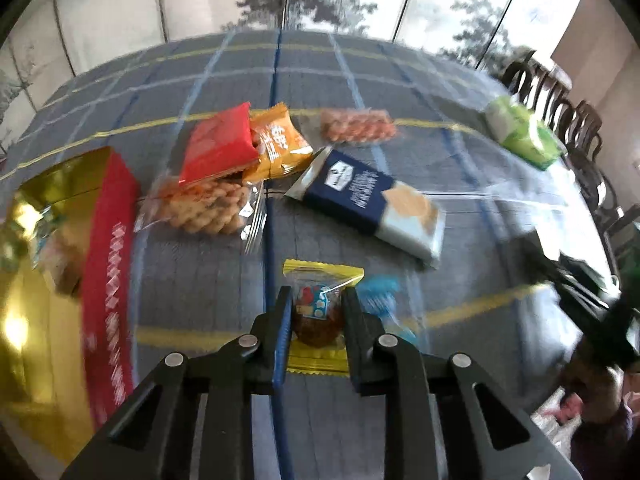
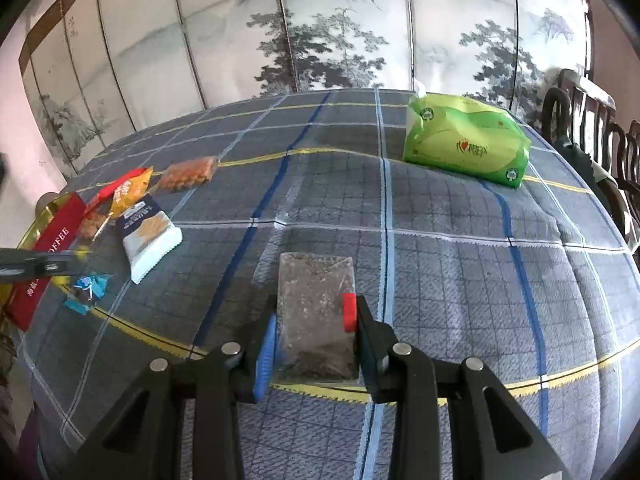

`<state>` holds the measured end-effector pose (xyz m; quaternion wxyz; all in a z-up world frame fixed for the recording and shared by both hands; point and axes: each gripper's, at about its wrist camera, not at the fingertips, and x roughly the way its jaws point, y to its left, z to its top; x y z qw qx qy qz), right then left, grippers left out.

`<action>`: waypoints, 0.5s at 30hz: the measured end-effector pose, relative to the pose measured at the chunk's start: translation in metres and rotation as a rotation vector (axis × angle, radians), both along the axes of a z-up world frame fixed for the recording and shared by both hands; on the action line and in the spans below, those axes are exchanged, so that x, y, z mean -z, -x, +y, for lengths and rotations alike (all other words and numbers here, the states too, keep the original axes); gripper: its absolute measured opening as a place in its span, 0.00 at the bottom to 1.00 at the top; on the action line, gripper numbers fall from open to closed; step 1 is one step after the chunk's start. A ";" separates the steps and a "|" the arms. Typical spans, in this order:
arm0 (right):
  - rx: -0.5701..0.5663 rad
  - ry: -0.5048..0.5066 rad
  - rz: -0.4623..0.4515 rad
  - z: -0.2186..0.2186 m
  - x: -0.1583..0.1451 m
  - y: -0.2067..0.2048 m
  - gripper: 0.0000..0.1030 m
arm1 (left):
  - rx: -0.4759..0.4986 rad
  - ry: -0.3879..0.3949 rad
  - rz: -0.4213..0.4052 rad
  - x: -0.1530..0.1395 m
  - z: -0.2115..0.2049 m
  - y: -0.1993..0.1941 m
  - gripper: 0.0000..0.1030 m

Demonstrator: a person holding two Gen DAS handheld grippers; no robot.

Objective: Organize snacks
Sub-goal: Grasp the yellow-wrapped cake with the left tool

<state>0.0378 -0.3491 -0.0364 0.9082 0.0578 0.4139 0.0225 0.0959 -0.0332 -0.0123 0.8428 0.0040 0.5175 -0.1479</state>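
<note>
In the left wrist view my left gripper (image 1: 316, 312) is shut on a small yellow-edged clear packet (image 1: 320, 280) with a brown snack inside, low over the checked tablecloth (image 1: 400, 60). A blue candy wrapper (image 1: 380, 292) lies just right of it. In the right wrist view my right gripper (image 2: 310, 320) is shut on a clear packet of dark contents (image 2: 314, 280), with the blue pad on its left edge and the red pad on its right. The left gripper (image 2: 40, 266) shows blurred at that view's left edge.
A red and gold box (image 1: 108, 272) stands at the left. Beyond lie a navy cracker pack (image 1: 372, 204), a red packet (image 1: 222, 144), an orange packet (image 1: 280, 140) and two bags of twisted snacks (image 1: 204, 208). A green tissue pack (image 2: 464, 140) sits far right, chairs (image 2: 600, 140) beyond.
</note>
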 end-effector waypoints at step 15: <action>0.041 0.065 0.029 0.004 0.002 -0.005 0.34 | -0.118 -0.019 -0.137 -0.065 0.061 0.084 0.20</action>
